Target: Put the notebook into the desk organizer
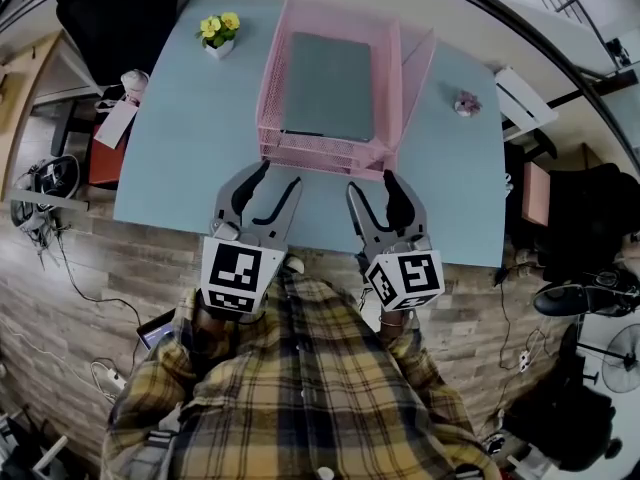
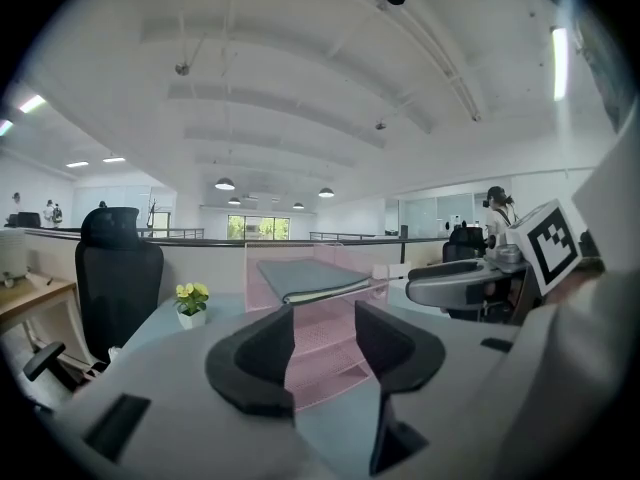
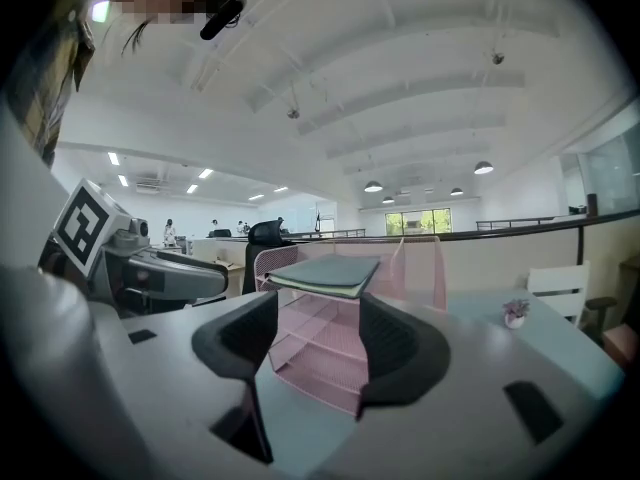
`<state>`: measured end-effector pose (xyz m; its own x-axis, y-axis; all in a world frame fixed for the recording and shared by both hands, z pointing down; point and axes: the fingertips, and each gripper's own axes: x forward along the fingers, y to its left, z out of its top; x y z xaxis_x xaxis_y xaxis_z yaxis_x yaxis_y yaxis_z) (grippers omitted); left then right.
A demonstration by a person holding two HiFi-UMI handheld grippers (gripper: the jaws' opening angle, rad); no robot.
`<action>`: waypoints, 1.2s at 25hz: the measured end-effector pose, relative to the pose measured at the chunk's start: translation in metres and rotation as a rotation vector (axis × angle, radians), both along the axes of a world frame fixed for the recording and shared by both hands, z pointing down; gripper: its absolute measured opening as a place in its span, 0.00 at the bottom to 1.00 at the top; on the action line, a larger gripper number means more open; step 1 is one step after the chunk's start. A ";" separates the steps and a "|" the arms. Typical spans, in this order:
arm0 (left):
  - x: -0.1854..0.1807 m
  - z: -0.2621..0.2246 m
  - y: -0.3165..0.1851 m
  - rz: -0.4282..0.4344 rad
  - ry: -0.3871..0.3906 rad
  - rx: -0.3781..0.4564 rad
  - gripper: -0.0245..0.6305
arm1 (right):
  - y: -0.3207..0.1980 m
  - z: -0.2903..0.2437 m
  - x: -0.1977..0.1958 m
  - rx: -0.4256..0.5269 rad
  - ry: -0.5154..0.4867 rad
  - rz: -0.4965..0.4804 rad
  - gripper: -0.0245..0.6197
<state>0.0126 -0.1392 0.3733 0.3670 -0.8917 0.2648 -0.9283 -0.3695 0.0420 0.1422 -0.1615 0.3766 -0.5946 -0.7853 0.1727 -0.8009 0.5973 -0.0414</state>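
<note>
A grey notebook (image 1: 328,86) lies flat on the top tray of the pink mesh desk organizer (image 1: 320,153), which stands at the back middle of the pale blue table (image 1: 180,148). In the left gripper view the notebook (image 2: 310,276) rests on the organizer (image 2: 325,363) straight ahead. The right gripper view shows the same notebook (image 3: 330,273) on the organizer (image 3: 320,363). My left gripper (image 1: 281,173) and right gripper (image 1: 371,181) hover side by side just in front of the organizer, near the table's front edge. Both are open and hold nothing.
A small pot of yellow flowers (image 1: 219,33) stands at the table's back left, and a tiny purple plant (image 1: 466,103) at its right. A black office chair (image 1: 115,8) sits behind the left corner. A white chair (image 1: 520,93) stands off the right side.
</note>
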 end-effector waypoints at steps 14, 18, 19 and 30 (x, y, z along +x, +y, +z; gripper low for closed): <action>0.004 0.022 0.041 0.027 0.025 -0.071 0.19 | 0.044 0.026 0.020 -0.086 -0.028 -0.014 0.29; 0.005 0.030 0.046 0.033 0.025 -0.094 0.14 | 0.050 0.035 0.028 -0.109 -0.038 0.008 0.22; 0.006 0.033 0.047 0.035 0.022 -0.097 0.13 | 0.051 0.038 0.029 -0.112 -0.036 0.012 0.20; 0.010 0.061 0.048 0.058 0.056 -0.159 0.02 | 0.054 0.056 0.036 -0.122 -0.025 0.024 0.04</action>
<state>0.0225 -0.0913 0.4344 0.4346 -0.8173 0.3785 -0.9002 -0.4070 0.1548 0.1784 -0.1076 0.4328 -0.5809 -0.7737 0.2530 -0.8130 0.5671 -0.1325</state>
